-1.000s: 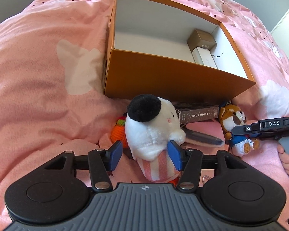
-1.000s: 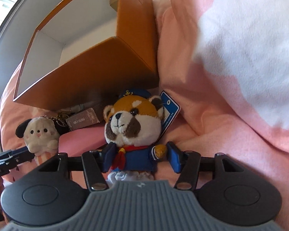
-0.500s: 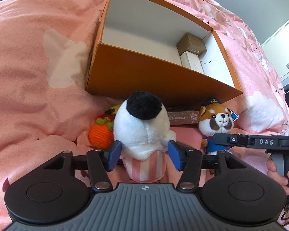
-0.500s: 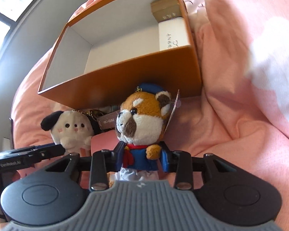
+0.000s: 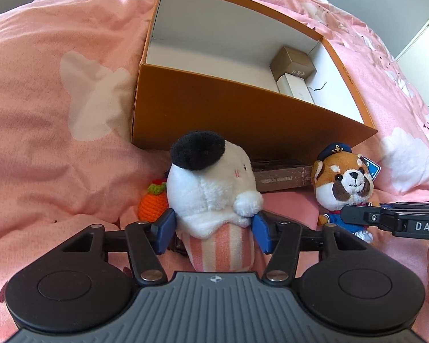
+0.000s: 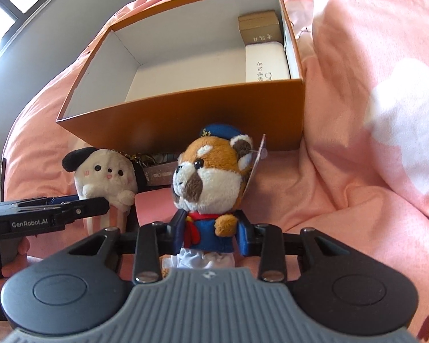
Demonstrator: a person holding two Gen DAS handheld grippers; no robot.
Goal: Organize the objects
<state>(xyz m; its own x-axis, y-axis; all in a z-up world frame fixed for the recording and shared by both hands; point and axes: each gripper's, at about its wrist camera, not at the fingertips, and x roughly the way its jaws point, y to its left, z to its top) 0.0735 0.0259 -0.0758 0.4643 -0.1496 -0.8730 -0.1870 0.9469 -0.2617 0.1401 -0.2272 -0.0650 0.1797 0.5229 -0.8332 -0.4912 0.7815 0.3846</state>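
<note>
My left gripper (image 5: 213,230) is shut on a white plush dog (image 5: 211,188) with a black ear and pink striped body, held upright in front of the orange box (image 5: 243,114). My right gripper (image 6: 211,235) is shut on a red panda plush (image 6: 211,177) in a blue sailor suit and cap, also held before the box (image 6: 186,120). Each toy shows in the other view: the panda (image 5: 343,183) at the right, the dog (image 6: 105,177) at the left. The open box holds a brown carton (image 5: 293,63) and a white case (image 5: 296,93) at its right end.
A pink quilt (image 5: 57,114) with white cloud shapes covers the bed. An orange crocheted fruit (image 5: 151,203) lies left of the dog. A dark flat box (image 5: 283,177) and keychain lie against the orange box's front wall. A quilt fold (image 6: 386,114) rises to the right.
Both grippers have lifted their toys higher and closer to the box, so more of its inside shows. The panda has turned in the right gripper's grip.
</note>
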